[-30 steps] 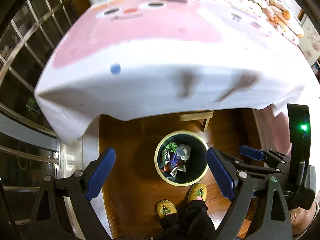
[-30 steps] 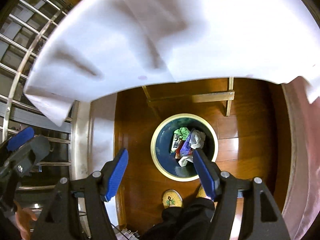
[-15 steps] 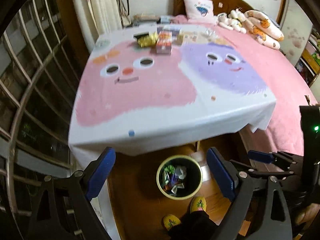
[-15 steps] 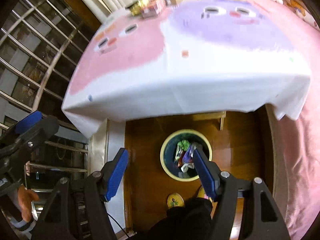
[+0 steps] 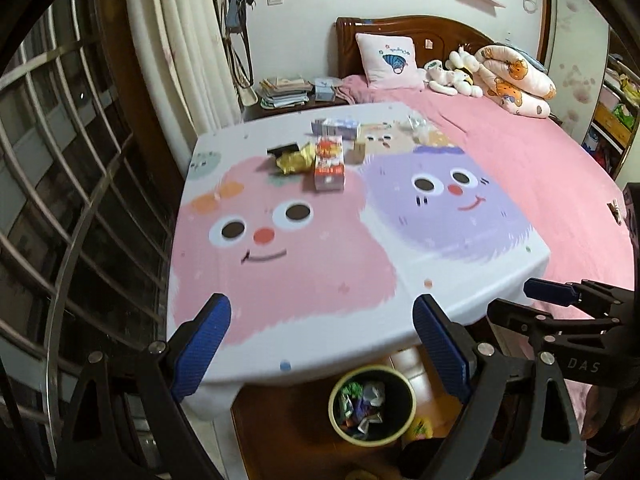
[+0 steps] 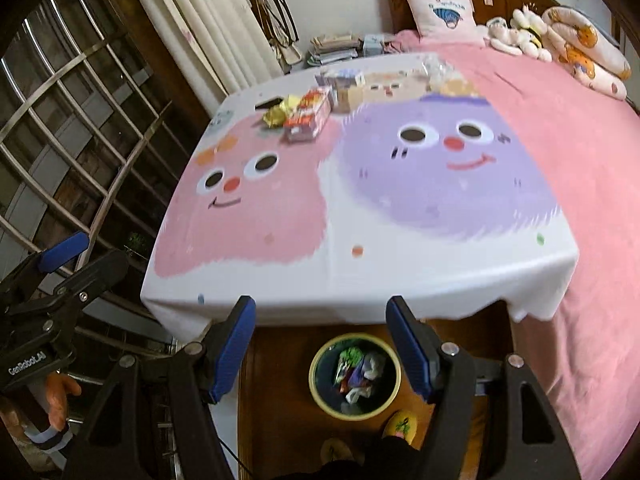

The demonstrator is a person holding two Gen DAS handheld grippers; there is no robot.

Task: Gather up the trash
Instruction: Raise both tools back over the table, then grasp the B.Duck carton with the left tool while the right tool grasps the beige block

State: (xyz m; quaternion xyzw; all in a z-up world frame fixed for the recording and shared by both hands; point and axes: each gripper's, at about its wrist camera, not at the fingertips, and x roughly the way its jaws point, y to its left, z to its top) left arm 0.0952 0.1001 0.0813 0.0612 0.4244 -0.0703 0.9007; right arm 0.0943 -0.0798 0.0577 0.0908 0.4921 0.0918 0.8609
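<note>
At lower left of the left wrist view, the left claw (image 5: 320, 354) is held wide and empty above the cartoon-printed surface (image 5: 320, 280). A gold wrapper (image 5: 294, 160) and red snack box (image 5: 329, 168) lie upper centre. The trash bin (image 5: 372, 404) stands bottom centre. The right claw (image 6: 322, 350) is likewise spread wide, empty.

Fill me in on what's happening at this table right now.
A person is collecting trash with a handheld gripper in each hand. Both the left gripper and the right gripper are open and hold nothing, raised near the front edge of the table. The trash bin on the floor below already holds crumpled wrappers. More remains at the table's far side: a gold wrapper, a red and white box and other packets behind them.
</note>
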